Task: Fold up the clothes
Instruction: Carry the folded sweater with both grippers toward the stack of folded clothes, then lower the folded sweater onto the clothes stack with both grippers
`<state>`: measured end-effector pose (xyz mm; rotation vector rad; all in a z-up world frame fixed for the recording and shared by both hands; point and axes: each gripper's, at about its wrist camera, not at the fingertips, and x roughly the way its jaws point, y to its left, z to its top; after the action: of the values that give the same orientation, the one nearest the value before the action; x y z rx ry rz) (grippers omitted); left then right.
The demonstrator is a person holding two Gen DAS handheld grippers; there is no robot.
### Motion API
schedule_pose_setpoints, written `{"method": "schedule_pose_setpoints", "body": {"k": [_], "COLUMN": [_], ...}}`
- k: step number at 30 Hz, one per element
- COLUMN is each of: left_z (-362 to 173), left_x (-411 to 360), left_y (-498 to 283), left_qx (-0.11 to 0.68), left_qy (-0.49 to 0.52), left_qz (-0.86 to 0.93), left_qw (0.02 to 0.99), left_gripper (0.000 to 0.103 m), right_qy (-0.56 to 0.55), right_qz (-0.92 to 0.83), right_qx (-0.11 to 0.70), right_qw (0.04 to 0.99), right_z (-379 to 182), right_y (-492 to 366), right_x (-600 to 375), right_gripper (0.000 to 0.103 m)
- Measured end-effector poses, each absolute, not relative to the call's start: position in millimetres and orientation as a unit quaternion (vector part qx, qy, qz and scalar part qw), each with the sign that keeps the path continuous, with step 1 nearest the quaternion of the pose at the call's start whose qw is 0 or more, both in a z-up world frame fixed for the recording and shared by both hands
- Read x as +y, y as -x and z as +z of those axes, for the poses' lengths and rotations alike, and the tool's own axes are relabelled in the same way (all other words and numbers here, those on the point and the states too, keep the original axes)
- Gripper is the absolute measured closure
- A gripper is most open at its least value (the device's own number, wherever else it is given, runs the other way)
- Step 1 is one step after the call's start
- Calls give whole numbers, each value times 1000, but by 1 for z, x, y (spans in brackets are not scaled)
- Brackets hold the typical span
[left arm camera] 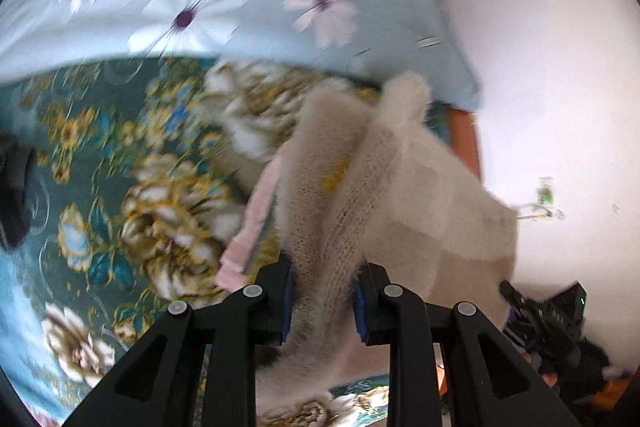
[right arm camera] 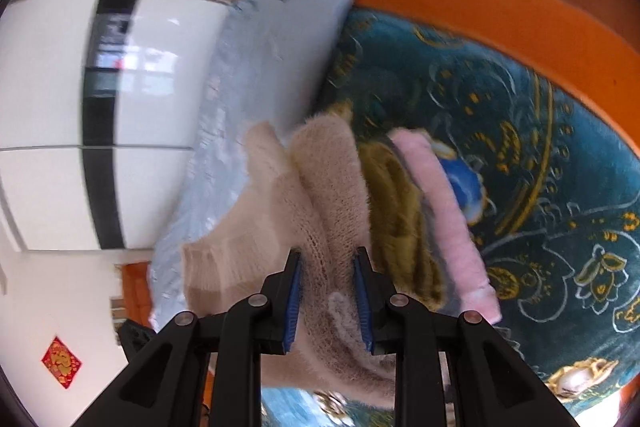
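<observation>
Left wrist view: I hold a beige sweater (left arm camera: 320, 195) over the bed.
Left tongs (left arm camera: 323, 301) and right tongs (right arm camera: 329, 301) each pinch its fuzzy knit above the teal floral bedspread (left arm camera: 100, 155).

The left black two-finger claw with blue pads (left arm camera: 323, 301) points steeply downward, its jaws pinched on bunched knit fabric. The right black blue-padded claw (right arm camera: 329, 297) tilts down likewise, clamped on fabric.
</observation>
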<state>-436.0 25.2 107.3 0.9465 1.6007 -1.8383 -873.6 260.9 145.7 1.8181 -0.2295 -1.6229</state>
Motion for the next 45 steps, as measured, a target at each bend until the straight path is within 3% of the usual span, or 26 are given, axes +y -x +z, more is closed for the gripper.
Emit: {"method": "schedule_pose_setpoints", "body": {"k": [6,17,21,26,29,36,45], "left_z": [70,118,136,138,123,82,69], "left_x": [18,8,14,48,50,35,33], "left_y": [434,408,408,454,467,471,481], "left_qx": [643,597,595,512,499,521,513], "left_qy": [-344,-314,-285,-364,-394,-406,-415], "left_qz": [-631,-669,-699,-740,-729,-698,-697], "left_qw": [265,313,277,242,256,278,282], "left_gripper": [75,71,71,71,71,71,71], "right_qy": [-717,-674,-648,-642,-638,-668,-669], "right_qz": [-617,-657,-667,-629,-639,-646,-649], "right_qx": [-99,-27,-9,78,117,62,70], "right_qw": [310,336,368,431,415,364,356], "right_z": [113,158,181,176,160,127,114], "right_y": [880,881,872,826,819,847,852], "right_x": [280,269,259,219,208,212,194], "right_gripper": [77,72,72,73,73,76,76]}}
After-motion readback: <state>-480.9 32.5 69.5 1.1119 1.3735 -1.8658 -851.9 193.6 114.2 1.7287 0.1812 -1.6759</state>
